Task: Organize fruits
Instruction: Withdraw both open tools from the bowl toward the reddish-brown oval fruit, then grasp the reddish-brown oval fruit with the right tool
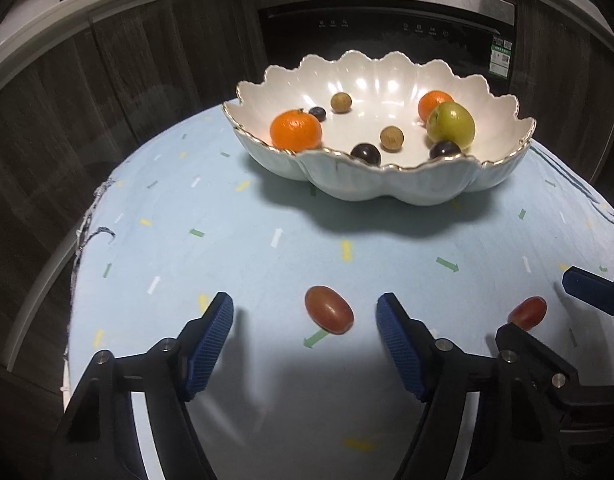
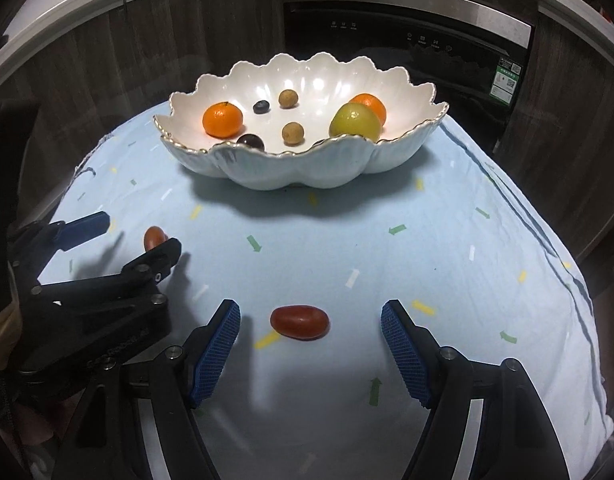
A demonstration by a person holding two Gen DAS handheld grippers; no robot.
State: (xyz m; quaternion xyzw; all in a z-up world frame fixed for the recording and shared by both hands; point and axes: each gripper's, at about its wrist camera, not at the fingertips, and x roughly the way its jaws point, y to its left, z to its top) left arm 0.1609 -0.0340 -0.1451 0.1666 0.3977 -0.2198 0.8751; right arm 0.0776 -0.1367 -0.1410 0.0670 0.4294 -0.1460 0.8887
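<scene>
**Two red grapes waiting between spread fingers**

The left gripper [image 1: 305,312] is hovering low over the light blue tablecloth [image 1: 227,216] with its blue-padded fingers spread wide, and a red grape [image 1: 329,309] is lying on the cloth between them, touching neither pad. The right gripper [image 2: 310,316] is sitting just beside it, also wide apart, framing a second red grape [image 2: 299,322] that is resting on the cloth. Beyond both grapes, the scalloped white bowl [image 2: 267,172] with a gold rim is standing on the cloth. It is holding two mandarins [image 2: 222,120], a green fruit [image 2: 355,122], two tan longans [image 2: 293,134] and three dark grapes [image 1: 366,153]. Behind the table, a dark built-in appliance [image 1: 387,28] is showing its control panel.
</scene>
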